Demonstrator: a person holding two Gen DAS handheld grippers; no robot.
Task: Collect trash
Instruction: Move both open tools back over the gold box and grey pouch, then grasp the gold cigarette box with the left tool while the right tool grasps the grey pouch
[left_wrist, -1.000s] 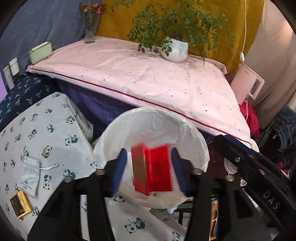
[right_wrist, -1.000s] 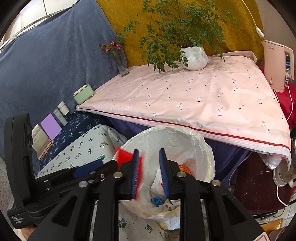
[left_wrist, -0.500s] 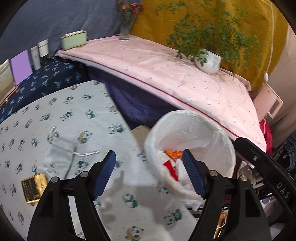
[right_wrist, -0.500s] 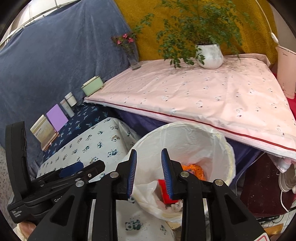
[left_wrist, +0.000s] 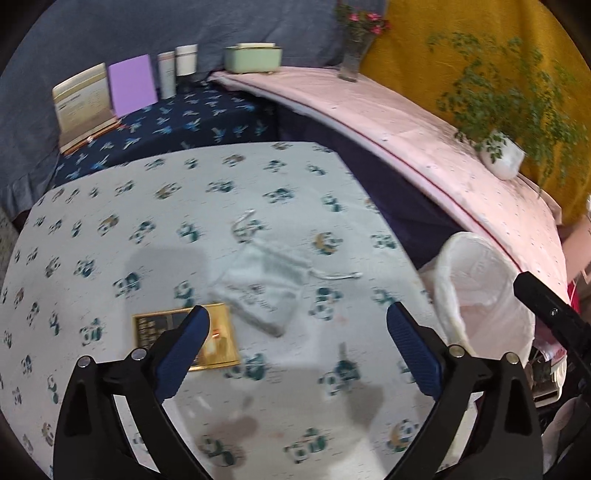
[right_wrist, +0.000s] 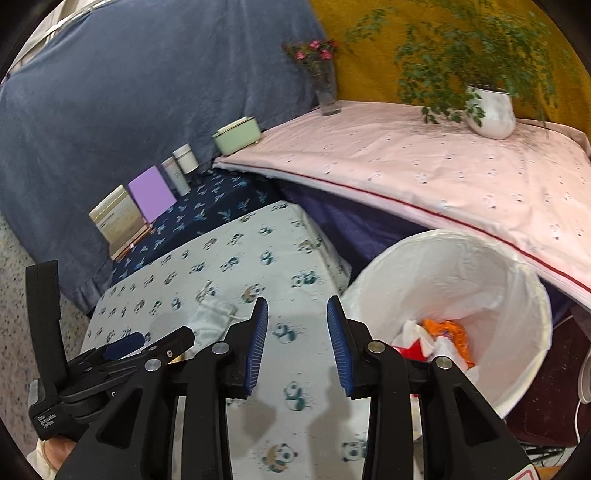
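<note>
A white-lined trash bin (right_wrist: 509, 295) stands right of the panda-print table (left_wrist: 110, 229); it also shows in the left wrist view (left_wrist: 480, 295). Inside lie a red packet (right_wrist: 410, 350), orange wrapper (right_wrist: 447, 330) and white scraps. My left gripper (left_wrist: 297, 338) is open and empty, hovering over the table above a white drawstring pouch (left_wrist: 266, 288) and a gold box (left_wrist: 218, 339). My right gripper (right_wrist: 297, 343) is open and empty over the table's right edge, beside the bin. The pouch also shows in the right wrist view (right_wrist: 210, 317).
A pink-covered table (right_wrist: 443, 166) carries a potted fern (right_wrist: 491, 110), a flower vase (right_wrist: 327, 92) and a green box (right_wrist: 238, 134). Books and white jars (left_wrist: 173, 70) stand on a dark blue cloth (left_wrist: 177, 125) behind the panda table.
The left gripper opened and dropped the red packet into the bin, then swung left over the table. The right gripper opened a little and shifted left of the bin.
</note>
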